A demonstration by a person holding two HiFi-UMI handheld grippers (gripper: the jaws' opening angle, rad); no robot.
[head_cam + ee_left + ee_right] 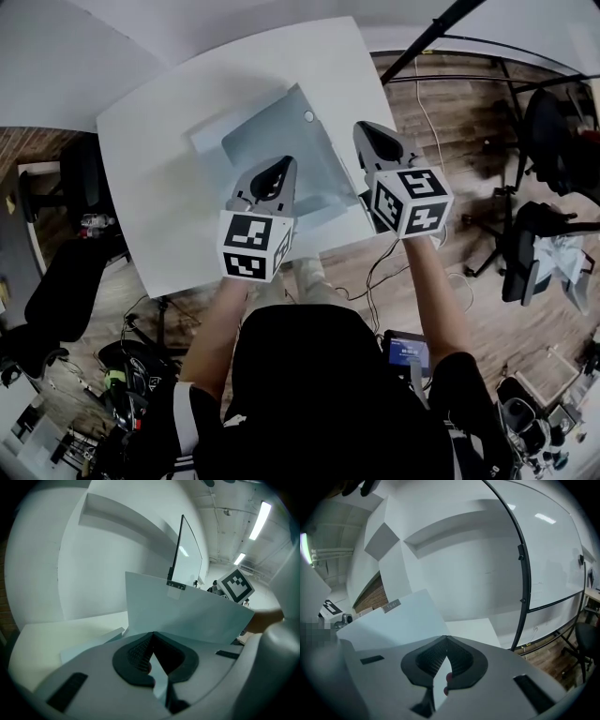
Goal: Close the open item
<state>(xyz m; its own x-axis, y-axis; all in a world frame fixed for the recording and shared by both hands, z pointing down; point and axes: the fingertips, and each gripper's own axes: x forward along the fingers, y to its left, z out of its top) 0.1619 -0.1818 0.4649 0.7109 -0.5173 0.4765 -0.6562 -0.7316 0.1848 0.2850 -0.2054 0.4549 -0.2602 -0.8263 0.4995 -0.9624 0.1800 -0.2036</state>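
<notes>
White table [159,169] | pale-blue folder [272,136] on it | wood floor [469,141] | brick wall [28,142]

No readable text; the small label [392,604] on the folder [389,625] is blurred.

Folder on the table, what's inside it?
The folder shows only plain pale blue inside, no papers. The left gripper and right gripper pinch its lifted cover, which hides the near part.
</notes>
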